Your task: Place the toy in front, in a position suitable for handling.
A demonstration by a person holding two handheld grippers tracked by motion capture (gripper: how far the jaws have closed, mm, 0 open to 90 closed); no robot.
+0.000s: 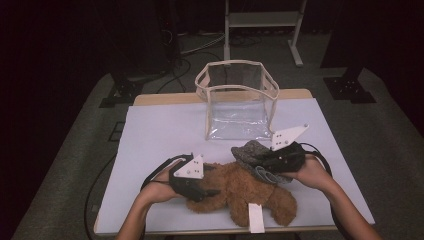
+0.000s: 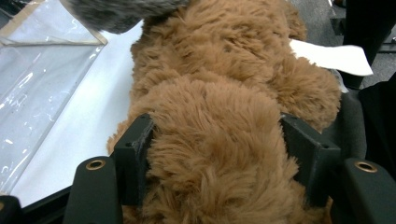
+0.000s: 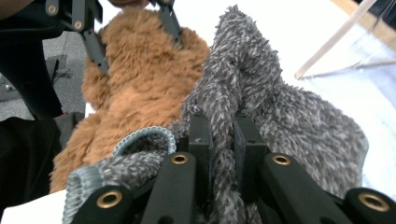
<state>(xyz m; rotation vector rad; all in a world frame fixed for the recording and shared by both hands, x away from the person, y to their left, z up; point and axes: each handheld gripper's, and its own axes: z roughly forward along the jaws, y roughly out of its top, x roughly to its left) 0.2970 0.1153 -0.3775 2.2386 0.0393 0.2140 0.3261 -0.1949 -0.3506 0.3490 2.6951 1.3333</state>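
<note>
The left tongs (image 1: 212, 192) sit at the near left of the worktop (image 1: 160, 130), clamped across a thick part of the brown plush bear (image 1: 240, 192); in the left gripper view the two black jaws press into the fur on either side of the bear (image 2: 210, 140). That hold looks meant as an anchor: with the soft body pinned flat, it should not slide or roll while the other hand works on it. The bear lies along the near edge of the worktop, its white tag (image 1: 255, 217) hanging past the front.

To the right, the right tongs (image 1: 257, 161) are closed tight on a fold of the grey knitted garment (image 1: 250, 152), a small fuzzy piece with a ribbed cuff. In the right gripper view the jaws pinch a ridge of that garment (image 3: 261, 107) close together, and it rests against the bear's upper end. A narrow pinch on the fabric suits pulling or stretching it, so I judge it is being drawn onto or off the toy; which of the two I cannot tell.

Farther back, mid-worktop, the clear plastic bag (image 1: 237, 100) with a beige rim stands open and upright, well apart from both hands, probably waiting as the container.
</note>
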